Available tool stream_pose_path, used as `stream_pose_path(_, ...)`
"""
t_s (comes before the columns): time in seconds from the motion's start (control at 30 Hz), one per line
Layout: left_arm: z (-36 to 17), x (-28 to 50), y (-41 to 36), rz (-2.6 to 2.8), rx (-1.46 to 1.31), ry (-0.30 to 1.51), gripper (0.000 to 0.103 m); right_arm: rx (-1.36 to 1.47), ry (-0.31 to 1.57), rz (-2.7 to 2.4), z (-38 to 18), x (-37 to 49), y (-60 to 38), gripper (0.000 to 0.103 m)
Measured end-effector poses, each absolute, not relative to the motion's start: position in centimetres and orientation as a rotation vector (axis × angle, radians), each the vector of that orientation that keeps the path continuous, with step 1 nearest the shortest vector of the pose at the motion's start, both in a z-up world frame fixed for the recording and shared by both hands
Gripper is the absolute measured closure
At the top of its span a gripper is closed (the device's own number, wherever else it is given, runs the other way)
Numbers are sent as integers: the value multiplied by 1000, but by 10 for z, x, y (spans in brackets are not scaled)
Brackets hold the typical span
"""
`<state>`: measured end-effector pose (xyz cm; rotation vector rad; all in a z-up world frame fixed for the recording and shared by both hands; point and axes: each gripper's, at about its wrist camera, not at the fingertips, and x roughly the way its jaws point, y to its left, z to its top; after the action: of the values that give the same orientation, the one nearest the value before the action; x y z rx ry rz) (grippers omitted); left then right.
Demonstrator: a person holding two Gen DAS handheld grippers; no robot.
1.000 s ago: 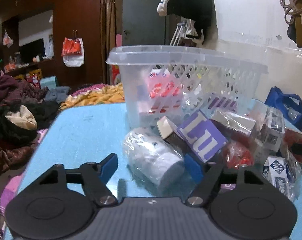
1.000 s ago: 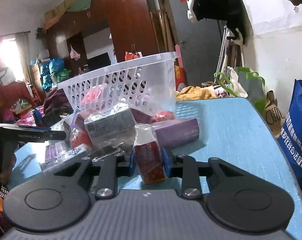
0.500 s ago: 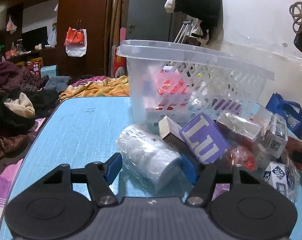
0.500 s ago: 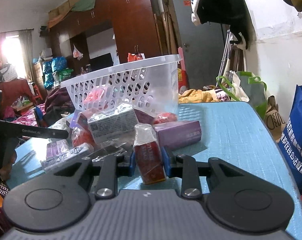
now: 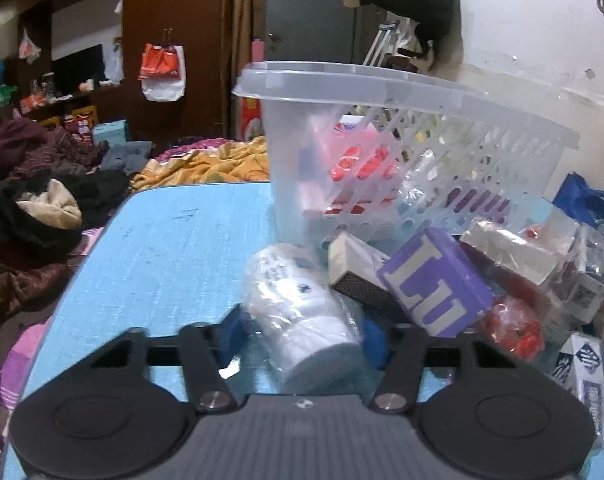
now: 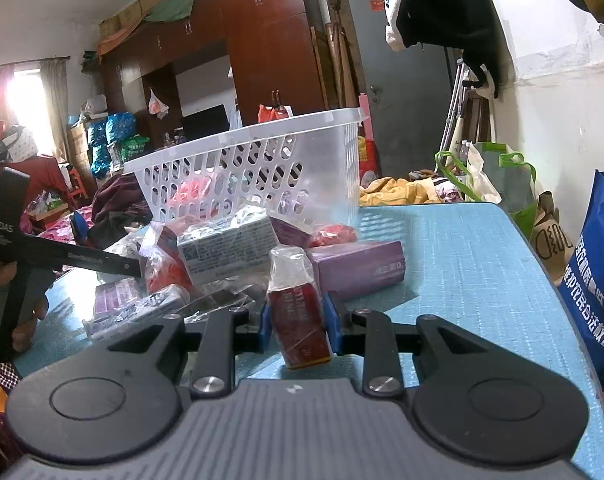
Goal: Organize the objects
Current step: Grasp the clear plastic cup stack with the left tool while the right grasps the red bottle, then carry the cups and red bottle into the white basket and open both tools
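Cluttered bedroom, and you're working on one blue textured table [image 5: 174,248] with a single white slotted plastic basket [image 5: 402,92] standing on it as your landmark. Right in front of that basket sits a loose heap of crinkly plastic-wrapped boxes, including one purple carton [image 5: 438,284] tilted on its corner. Your left gripper [image 5: 302,334] is closing around one white cylinder in clear wrap [image 5: 302,316], lying on its side just before the basket. Your right gripper [image 6: 298,326] is clamped on one small red box in shiny film [image 6: 300,320], on the table near the heap's front edge.
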<state>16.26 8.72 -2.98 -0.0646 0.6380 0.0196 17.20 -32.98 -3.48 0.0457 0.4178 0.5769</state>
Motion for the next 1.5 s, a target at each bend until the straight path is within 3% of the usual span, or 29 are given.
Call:
stream_pose_path(0.3, -21, 131, 93, -28, -92, 538, 45, 28, 355, 557, -31, 165, -335, 74)
stream_pose_path(0.7, 39, 125, 92, -49, -75, 375, 45, -15, 174, 581, 23, 169, -335, 74)
stream_pose_path(1.0, 102, 193, 53, -116, 40, 356, 45, -61, 92, 643, 69, 232, -289, 74)
stream_pose_path(1.4, 82, 260, 45, -122, -17, 455, 44, -185, 183, 634, 53, 288, -233, 74)
stream_pose_path(1.43, 80, 259, 45, -123, -17, 445, 42, -191, 184, 629, 53, 287, -234, 73)
stream_pose_path(1.47, 79, 258, 45, -123, -13, 433, 30, -201, 187, 629, 52, 286, -234, 70)
stream_pose_path(1.5, 78, 257, 45, -117, -8, 423, 13, -208, 180, 626, 52, 284, -234, 56)
